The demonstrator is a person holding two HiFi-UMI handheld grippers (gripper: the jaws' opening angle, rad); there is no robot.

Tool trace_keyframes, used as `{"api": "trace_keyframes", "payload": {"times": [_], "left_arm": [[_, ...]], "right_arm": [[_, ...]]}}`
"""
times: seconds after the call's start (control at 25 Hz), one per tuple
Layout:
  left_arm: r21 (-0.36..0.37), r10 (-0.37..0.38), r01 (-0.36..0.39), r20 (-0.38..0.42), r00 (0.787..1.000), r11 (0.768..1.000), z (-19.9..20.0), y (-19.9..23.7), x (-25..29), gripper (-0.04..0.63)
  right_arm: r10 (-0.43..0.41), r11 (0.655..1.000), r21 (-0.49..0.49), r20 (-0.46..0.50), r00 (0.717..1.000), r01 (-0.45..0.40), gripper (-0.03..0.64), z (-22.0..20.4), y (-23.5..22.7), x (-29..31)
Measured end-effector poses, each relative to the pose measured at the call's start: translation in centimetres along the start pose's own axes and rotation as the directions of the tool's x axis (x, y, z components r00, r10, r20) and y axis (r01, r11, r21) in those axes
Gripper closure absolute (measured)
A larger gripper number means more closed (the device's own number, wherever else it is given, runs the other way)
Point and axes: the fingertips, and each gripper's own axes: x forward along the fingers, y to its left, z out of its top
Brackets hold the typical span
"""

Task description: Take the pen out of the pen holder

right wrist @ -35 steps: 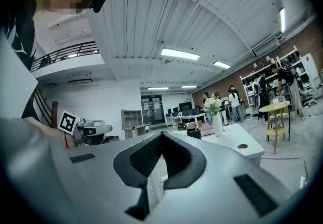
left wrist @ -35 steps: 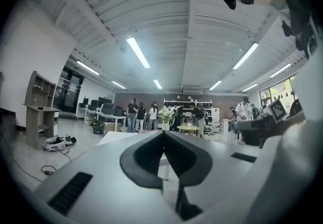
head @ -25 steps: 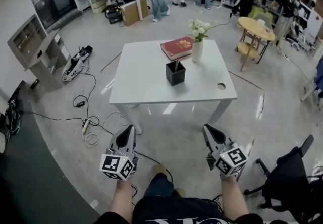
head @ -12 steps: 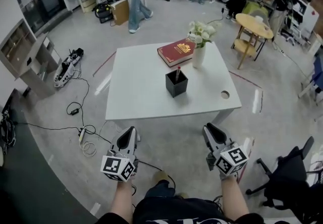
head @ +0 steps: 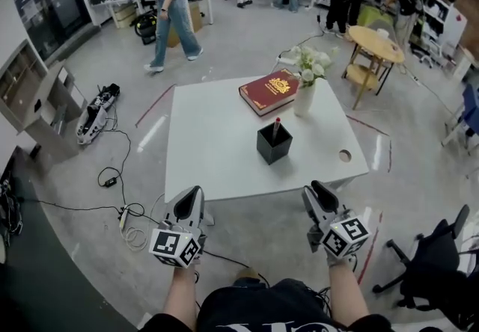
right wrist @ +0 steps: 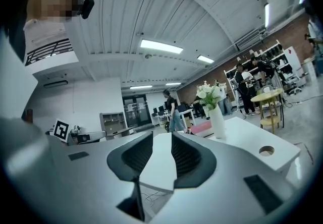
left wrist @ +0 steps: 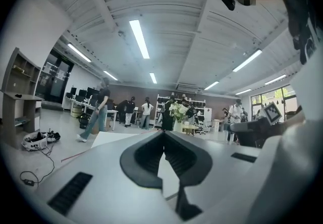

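Pen (head: 276, 126) upright inside black pen holder (head: 274, 145), red top above rim; not taken out. Pen holder on white table (head: 202, 158); red book (head: 269, 93) and flower vase (head: 304, 96) just beyond pen holder. Left gripper (head: 196, 191) and right gripper (head: 315, 188) well apart from pen holder, near side. Left jaws pressed together, empty. Right jaws just been opening, now spread, nothing between. Likely task at start: reach, pinch, lift all left.

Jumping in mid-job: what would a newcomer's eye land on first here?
The white table in mid-room, with a black pen holder near its middle and a red-capped pen standing in it. Behind it sit a red book and a white vase of flowers. The left gripper is shut; the right gripper, short of the near edge, has just been opening its fingers, nothing between them.
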Motion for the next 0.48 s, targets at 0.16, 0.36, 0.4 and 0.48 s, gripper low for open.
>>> {"api": "trace_keyframes", "payload": {"times": [0.16, 0.36, 0.4, 0.48], "left_arm": [[-0.03, -0.006, 0.006, 0.005, 1.0, 1.0, -0.4, 1.3, 1.0, 0.594], [-0.034, -0.041, 0.04, -0.013, 0.999, 0.999, -1.0, 0.8, 2.5, 0.594], [-0.035, -0.043, 0.042, -0.017, 0.999, 0.999, -1.2, 0.7, 2.9, 0.594], [-0.04, -0.04, 0.039, -0.024, 0.999, 0.998, -1.5, 0.7, 3.8, 0.594]], "right_arm": [[0.002, 1.0, -0.01, -0.006, 1.0, -0.002, 0.488, 0.0, 0.5, 1.3], [-0.003, 1.0, -0.02, -0.019, 1.0, 0.003, 0.482, 0.1, -0.3, 2.1], [-0.001, 1.0, -0.017, -0.019, 1.0, 0.001, 0.482, 0.1, -0.6, 2.4], [0.009, 1.0, -0.016, -0.026, 1.0, -0.009, 0.48, 0.1, -1.2, 3.1]]}}
